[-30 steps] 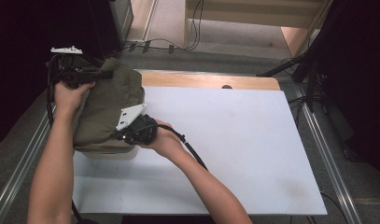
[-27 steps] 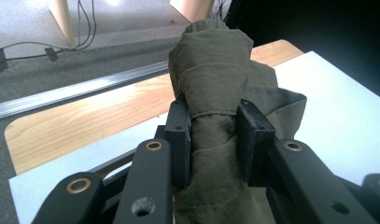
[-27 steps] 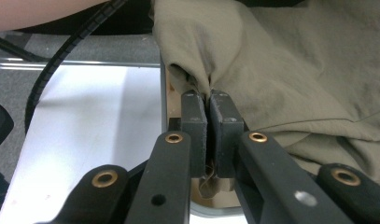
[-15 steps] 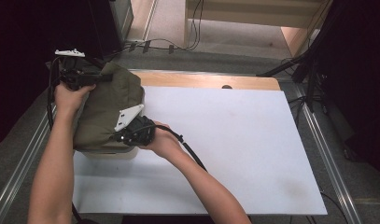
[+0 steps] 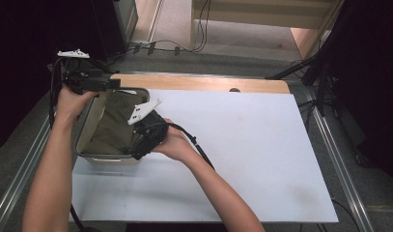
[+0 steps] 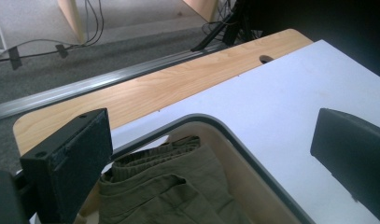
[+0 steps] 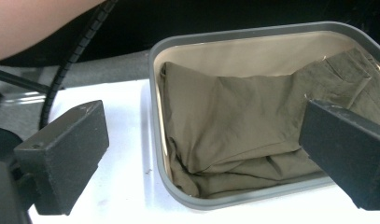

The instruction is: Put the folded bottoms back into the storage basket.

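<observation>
A grey-rimmed beige bin (image 5: 89,116) stands at the left end of the white table (image 5: 242,145). An olive garment (image 5: 114,121) lies folded inside it, below the rim. My left gripper (image 5: 112,85) hovers over the bin's far left corner, open and holding nothing. My right gripper (image 5: 136,146) is at the bin's right side, also open and empty. In the left gripper view the left gripper (image 6: 211,135) looks past the bin rim (image 6: 234,140) and the garment's waistband (image 6: 169,186). In the right gripper view the right gripper (image 7: 201,135) faces the garment (image 7: 234,116) inside the bin wall (image 7: 152,70).
A wooden strip (image 5: 208,83) runs along the table's far edge, with a metal rail (image 6: 75,88) behind it. Cables (image 5: 175,48) lie on the floor beyond. A forearm (image 7: 33,23) and a black cable (image 7: 80,42) cross the top left of the right gripper view.
The garment, heaped above the bin with both grippers on it, now lies down inside. My left gripper has lifted off to the far left corner; the right has drawn back to the bin's right side.
</observation>
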`<state>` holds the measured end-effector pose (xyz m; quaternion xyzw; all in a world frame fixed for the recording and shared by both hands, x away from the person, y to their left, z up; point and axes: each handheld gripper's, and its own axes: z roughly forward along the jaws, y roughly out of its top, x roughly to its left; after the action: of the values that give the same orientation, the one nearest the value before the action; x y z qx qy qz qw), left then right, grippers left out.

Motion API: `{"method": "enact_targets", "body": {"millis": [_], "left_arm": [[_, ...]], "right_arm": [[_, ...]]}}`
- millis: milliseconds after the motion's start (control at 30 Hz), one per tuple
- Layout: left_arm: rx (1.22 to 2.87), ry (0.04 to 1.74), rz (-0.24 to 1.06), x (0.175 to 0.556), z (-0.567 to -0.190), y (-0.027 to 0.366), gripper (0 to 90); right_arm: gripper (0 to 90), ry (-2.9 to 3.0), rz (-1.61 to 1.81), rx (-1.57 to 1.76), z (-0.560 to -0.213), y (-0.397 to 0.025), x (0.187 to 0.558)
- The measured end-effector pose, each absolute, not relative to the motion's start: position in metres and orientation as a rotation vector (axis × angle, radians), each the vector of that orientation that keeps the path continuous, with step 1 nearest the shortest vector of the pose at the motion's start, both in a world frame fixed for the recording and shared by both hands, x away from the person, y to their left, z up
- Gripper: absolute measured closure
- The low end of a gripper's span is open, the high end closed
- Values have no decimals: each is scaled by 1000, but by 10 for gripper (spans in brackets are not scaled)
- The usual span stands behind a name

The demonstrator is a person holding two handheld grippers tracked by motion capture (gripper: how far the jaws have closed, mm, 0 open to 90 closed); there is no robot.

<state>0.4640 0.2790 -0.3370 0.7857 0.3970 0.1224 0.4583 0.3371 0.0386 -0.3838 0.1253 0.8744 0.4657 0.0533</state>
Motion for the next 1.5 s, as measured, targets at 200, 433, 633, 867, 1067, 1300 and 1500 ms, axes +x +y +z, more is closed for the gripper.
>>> {"method": "enact_targets", "body": {"millis": [200, 433, 633, 867, 1067, 1300, 1500], "left_arm": [[1946, 954, 291, 462, -337, 272, 0], [1955, 920, 276, 457, -340, 261, 0], [1974, 908, 259, 451, -344, 250, 0], [1958, 875, 225, 440, -346, 239, 0], [1964, 831, 228, 427, -345, 226, 0], [1967, 763, 204, 409, -345, 209, 0], [1989, 706, 187, 393, -348, 190, 0]], "right_arm": [[6, 2637, 1433, 394, -381, 27, 338], [6, 2594, 1433, 444, -382, 0, 334], [6, 2576, 1408, 467, -383, -14, 330], [6, 2542, 1403, 500, -384, -40, 322], [6, 2506, 1432, 543, -382, -64, 317], [6, 2473, 1416, 581, -383, -92, 306], [6, 2429, 1420, 635, -385, -123, 299]]}}
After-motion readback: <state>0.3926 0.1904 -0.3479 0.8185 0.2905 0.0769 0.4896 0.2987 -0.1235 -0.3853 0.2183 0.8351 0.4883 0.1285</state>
